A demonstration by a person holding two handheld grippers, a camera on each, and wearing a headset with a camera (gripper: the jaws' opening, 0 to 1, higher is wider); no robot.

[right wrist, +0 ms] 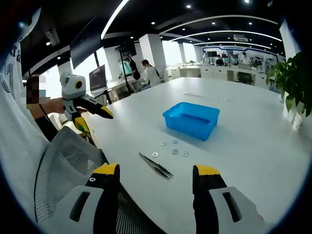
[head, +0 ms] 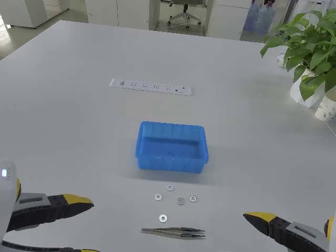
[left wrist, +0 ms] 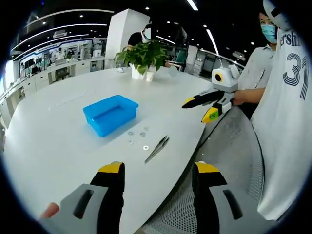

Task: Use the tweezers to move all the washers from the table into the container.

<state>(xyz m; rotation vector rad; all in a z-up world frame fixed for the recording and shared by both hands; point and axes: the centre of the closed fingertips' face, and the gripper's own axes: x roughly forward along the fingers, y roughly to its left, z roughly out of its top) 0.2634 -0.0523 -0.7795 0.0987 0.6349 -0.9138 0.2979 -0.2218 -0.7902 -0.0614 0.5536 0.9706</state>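
Observation:
A blue container [head: 170,163] stands in the middle of the white table, and nothing shows inside it. Several small metal washers [head: 180,201] lie scattered just in front of it. Metal tweezers [head: 173,231] lie flat on the table, nearer than the washers. My left gripper [head: 93,227] is at the lower left, open and holding nothing. My right gripper [head: 251,226] is at the lower right, also open. Both stay well apart from the tweezers. The left gripper view shows its own jaws [left wrist: 159,170] spread, with the tweezers [left wrist: 157,148] ahead. The right gripper view shows spread jaws [right wrist: 157,169] and the tweezers [right wrist: 155,165] ahead.
A white power strip [head: 150,86] lies beyond the container. A potted plant [head: 310,47] and a paper cup [head: 326,110] stand at the right edge. A mesh chair back [left wrist: 224,161] is at the table's near edge. A person [left wrist: 261,63] is behind it.

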